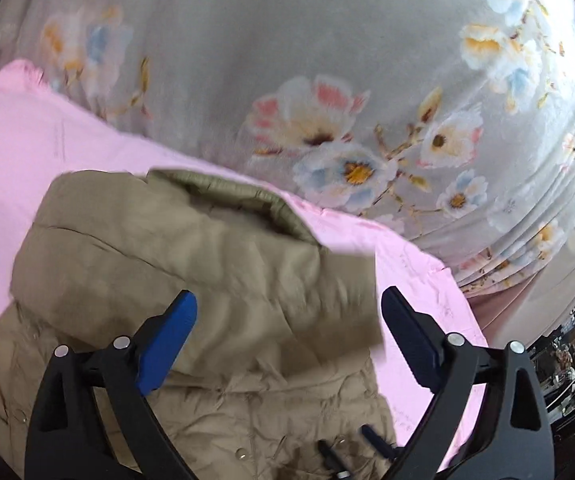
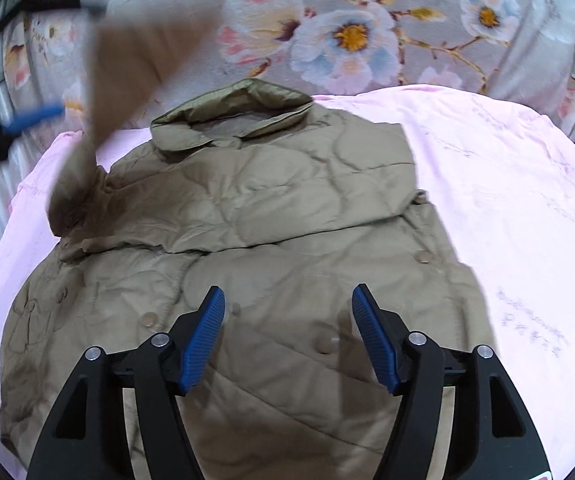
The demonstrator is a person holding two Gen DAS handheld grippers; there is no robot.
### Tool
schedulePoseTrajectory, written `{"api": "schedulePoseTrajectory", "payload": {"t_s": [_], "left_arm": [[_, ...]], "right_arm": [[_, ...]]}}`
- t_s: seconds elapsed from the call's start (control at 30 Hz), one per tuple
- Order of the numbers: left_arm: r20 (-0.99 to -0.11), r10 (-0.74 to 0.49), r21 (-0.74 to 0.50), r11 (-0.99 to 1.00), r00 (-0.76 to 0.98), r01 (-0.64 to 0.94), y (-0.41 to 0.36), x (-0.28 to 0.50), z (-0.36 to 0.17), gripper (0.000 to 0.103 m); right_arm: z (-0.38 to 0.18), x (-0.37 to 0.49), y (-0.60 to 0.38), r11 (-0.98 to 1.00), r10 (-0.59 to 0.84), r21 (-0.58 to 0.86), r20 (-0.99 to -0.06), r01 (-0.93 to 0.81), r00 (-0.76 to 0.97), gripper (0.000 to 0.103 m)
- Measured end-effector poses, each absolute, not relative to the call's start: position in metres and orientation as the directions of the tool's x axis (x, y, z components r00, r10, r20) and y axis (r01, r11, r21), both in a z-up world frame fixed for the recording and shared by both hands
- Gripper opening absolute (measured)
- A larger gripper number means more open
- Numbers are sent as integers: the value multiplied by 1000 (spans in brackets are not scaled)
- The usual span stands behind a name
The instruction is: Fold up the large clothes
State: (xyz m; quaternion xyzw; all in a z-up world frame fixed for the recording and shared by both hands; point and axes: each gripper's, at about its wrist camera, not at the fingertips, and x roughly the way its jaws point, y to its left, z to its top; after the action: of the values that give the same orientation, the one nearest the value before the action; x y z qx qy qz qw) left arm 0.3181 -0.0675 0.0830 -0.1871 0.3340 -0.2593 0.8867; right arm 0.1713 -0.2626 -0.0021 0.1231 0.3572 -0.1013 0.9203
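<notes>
A khaki quilted jacket (image 2: 271, 216) lies front up on a pink sheet (image 2: 507, 184), collar toward the far side, one sleeve folded across the chest. Its other sleeve (image 2: 127, 72) hangs blurred in the air at the upper left, beside my left gripper's blue finger (image 2: 35, 116). In the left wrist view my left gripper (image 1: 287, 312) is open, with the blurred sleeve (image 1: 207, 256) between and beyond its fingers. My right gripper (image 2: 287, 308) is open and empty above the jacket's lower front, near its snap buttons (image 2: 327, 344).
The pink sheet (image 1: 27, 152) lies on a grey bedspread with a flower print (image 1: 327, 80), which also shows in the right wrist view (image 2: 367, 20). The bed's edge and a dark cluttered room (image 1: 567, 360) show at the right of the left wrist view.
</notes>
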Motion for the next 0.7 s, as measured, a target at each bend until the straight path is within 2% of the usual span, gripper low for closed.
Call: {"api": "schedulePoseTrajectory", "payload": {"t_s": [0.13, 0.3, 0.43, 0.57, 0.6, 0.63, 0.67, 0.7], "left_arm": [[-553, -549, -589, 790, 627, 172, -5, 346, 42, 91], [-599, -501, -676, 734, 624, -60, 78, 371, -8, 90], [-589, -541, -751, 640, 601, -161, 116, 384, -42, 89], [-539, -618, -826, 522, 572, -215, 132, 392, -70, 85], [-527, -628, -837, 500, 572, -222, 134, 394, -74, 84], [-520, -633, -843, 490, 574, -222, 135, 397, -76, 81], [-510, -640, -849, 482, 576, -216, 133, 399, -74, 78], [-497, -651, -857, 470, 573, -210, 130, 402, -73, 76]], "right_arm": [[5, 177, -281, 943, -71, 195, -677, 271, 733, 70], [4, 209, -305, 908, 11, 311, -687, 280, 727, 71], [-7, 236, -314, 869, 88, 399, -707, 293, 701, 71], [-23, 252, -309, 827, 179, 480, -719, 293, 672, 71], [-25, 254, -306, 829, 180, 477, -721, 292, 669, 63], [-26, 259, -302, 844, 180, 458, -733, 280, 657, 39], [-24, 262, -298, 861, 162, 427, -747, 277, 645, 29], [-17, 263, -296, 873, 146, 407, -744, 268, 652, 13]]}}
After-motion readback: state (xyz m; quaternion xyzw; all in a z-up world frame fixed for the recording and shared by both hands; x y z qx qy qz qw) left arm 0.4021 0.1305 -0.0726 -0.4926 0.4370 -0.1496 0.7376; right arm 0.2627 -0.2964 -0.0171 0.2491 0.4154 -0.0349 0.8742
